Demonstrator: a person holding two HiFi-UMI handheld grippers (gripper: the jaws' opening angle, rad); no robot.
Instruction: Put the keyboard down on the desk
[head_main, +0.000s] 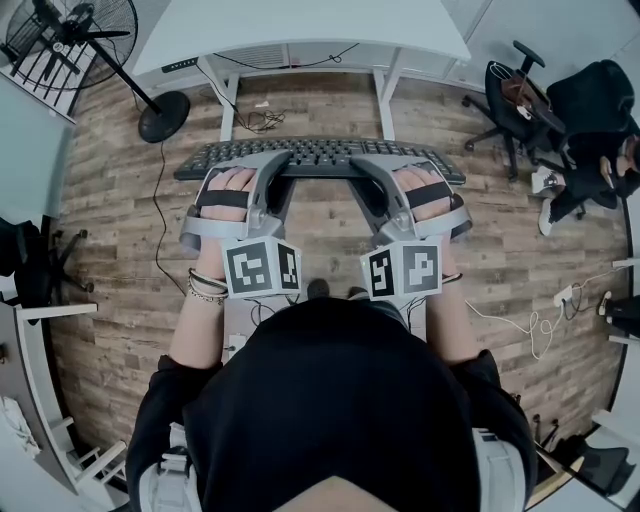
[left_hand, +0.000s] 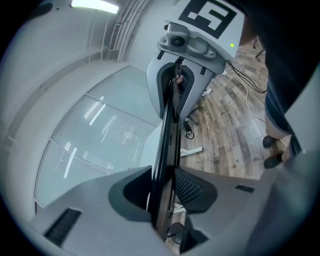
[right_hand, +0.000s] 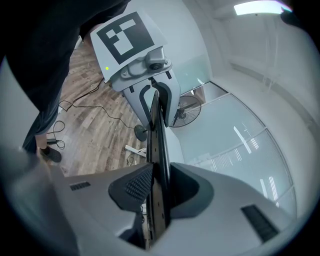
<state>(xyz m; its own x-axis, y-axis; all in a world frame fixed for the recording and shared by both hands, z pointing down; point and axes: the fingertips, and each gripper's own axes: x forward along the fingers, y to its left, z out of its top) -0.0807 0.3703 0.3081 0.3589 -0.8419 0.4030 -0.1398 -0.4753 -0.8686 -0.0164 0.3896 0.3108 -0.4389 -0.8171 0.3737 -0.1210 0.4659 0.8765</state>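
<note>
A black keyboard hangs level in the air above the wooden floor, short of the white desk. My left gripper is shut on the keyboard's near edge left of the middle, and my right gripper is shut on it right of the middle. In the left gripper view the keyboard runs edge-on between the pads of the left gripper, with the right gripper's marker cube beyond it. In the right gripper view the keyboard is likewise clamped edge-on in the right gripper.
A standing fan is at the far left beside the desk. A black office chair stands at the right. Cables lie under the desk, and a white cord trails on the floor at the right.
</note>
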